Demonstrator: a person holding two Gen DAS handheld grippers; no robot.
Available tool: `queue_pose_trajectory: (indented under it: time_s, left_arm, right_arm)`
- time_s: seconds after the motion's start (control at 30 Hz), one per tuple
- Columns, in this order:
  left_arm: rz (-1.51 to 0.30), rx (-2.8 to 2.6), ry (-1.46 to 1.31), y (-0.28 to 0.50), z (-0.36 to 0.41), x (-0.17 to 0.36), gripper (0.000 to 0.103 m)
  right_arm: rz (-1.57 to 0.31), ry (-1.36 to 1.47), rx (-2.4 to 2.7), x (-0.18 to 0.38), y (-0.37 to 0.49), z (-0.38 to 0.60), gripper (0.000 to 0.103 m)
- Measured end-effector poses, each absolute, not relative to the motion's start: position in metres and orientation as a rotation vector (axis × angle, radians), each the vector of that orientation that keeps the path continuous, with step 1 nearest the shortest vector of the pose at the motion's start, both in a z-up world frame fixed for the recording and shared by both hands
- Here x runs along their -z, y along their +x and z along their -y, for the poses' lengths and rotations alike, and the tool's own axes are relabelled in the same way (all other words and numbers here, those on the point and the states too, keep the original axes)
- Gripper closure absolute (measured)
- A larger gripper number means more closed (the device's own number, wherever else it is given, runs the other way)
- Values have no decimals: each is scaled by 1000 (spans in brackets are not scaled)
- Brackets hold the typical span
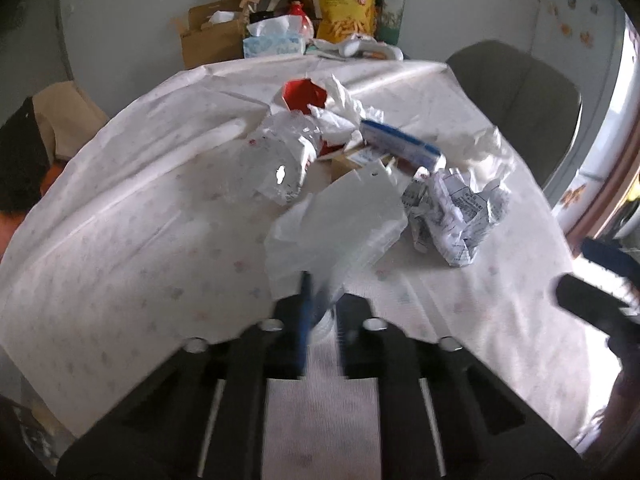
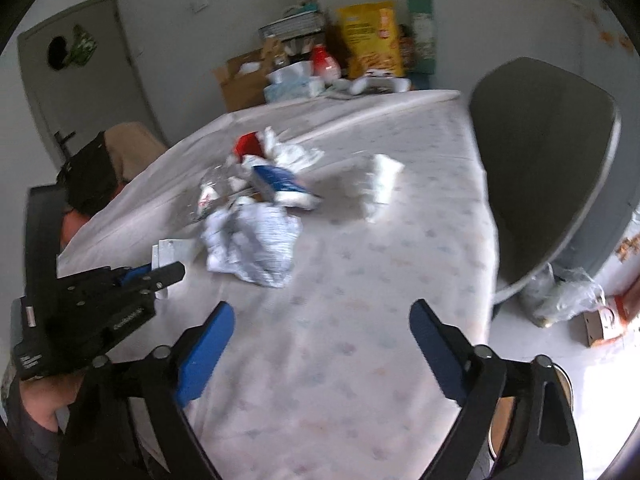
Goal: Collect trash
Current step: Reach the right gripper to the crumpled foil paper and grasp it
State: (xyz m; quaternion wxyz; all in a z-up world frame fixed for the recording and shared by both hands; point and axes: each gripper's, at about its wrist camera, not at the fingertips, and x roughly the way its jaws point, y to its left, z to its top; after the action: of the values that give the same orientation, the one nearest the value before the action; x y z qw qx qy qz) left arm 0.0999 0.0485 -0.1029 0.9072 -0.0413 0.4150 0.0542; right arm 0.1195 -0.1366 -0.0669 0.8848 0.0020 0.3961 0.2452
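A heap of trash lies on the white tablecloth (image 1: 120, 240): a crushed clear bottle (image 1: 280, 156), a red carton (image 1: 304, 94), a blue and white box (image 1: 400, 146), crumpled printed paper (image 1: 456, 212) and white tissue (image 1: 488, 144). My left gripper (image 1: 320, 300) is shut on a clear plastic package (image 1: 340, 220) and holds it over the near part of the table. In the right wrist view the left gripper (image 2: 160, 276) shows at the left with the package (image 2: 172, 250). My right gripper (image 2: 322, 316) is open and empty above the cloth, short of the crumpled paper (image 2: 252, 244).
A grey chair (image 2: 540, 176) stands at the table's right side, with bags and a box (image 2: 600, 316) on the floor beyond. A cardboard box (image 1: 212, 36), tissue box (image 1: 272, 42) and yellow snack bag (image 1: 348, 0) stand at the table's far end.
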Motion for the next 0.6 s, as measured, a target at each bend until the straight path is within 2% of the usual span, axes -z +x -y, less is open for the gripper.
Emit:
queue_pose_trajectory:
  time_s: [0.23,0.5,0.53,0.57,0.6]
  left_arm:
    - [-769,-151,-141,82,-70,78,100]
    - [-747,-182,-176,78,-90,75,100]
    - [-748,-182,-183,79,-92,75,100]
    - [-748,-181,-186,78,-93,76,100]
    - [-749,-181,-187,78,-92,76,100]
  right_arm:
    - [-831,-36,-568,68,134,96,23]
    - [-836,-86,-574,79,154,62,23]
    - [-843,-98,-570,82,159,59,28]
    - [-854,-107,-571,85,161,57,51]
    - [-870,-118,-567,87,163,56,65]
